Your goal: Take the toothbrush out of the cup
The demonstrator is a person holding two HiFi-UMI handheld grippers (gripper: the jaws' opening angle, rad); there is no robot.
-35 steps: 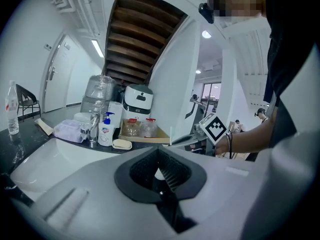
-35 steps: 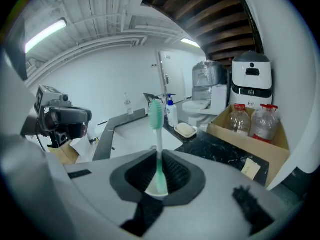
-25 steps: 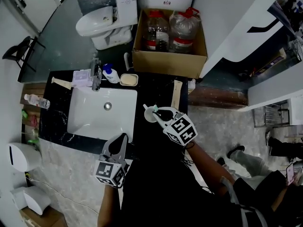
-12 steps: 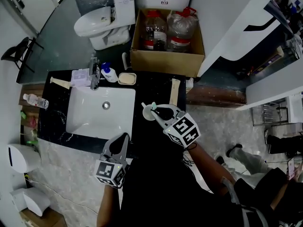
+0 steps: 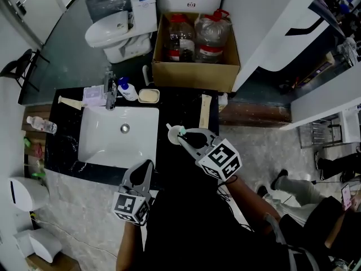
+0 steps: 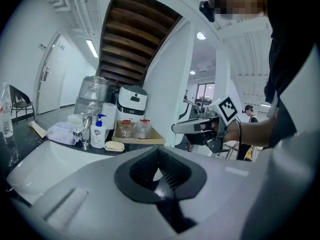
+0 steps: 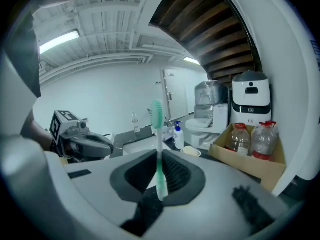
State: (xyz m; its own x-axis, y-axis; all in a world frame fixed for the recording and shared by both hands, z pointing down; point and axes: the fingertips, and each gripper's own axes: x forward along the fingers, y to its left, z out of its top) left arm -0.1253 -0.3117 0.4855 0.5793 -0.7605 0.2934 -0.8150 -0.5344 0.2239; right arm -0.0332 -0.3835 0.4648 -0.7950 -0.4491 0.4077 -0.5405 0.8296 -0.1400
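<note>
My right gripper [image 5: 185, 135] is shut on a green and white toothbrush [image 7: 158, 149], which stands upright between the jaws in the right gripper view. The green brush head [image 5: 183, 132] shows in the head view right beside a small white cup [image 5: 172, 133] on the black counter [image 5: 186, 109]. Whether the handle is still inside the cup cannot be told from above, and the cup does not show in the right gripper view. My left gripper [image 5: 146, 165] hovers at the counter's near edge beside the sink, shut with nothing in it [image 6: 161, 171].
A white sink [image 5: 93, 145] with a faucet [image 5: 111, 95] fills the counter's left. Behind it stand a soap bottle [image 5: 128, 90] and a soap dish [image 5: 149, 96]. A wooden strip [image 5: 205, 110] lies right of the cup. Beyond are a cardboard box of bottles [image 5: 194, 66] and a toilet [image 5: 113, 30].
My right gripper with the toothbrush has drawn back slightly from the cup toward the person. The left gripper has stayed where it was.
</note>
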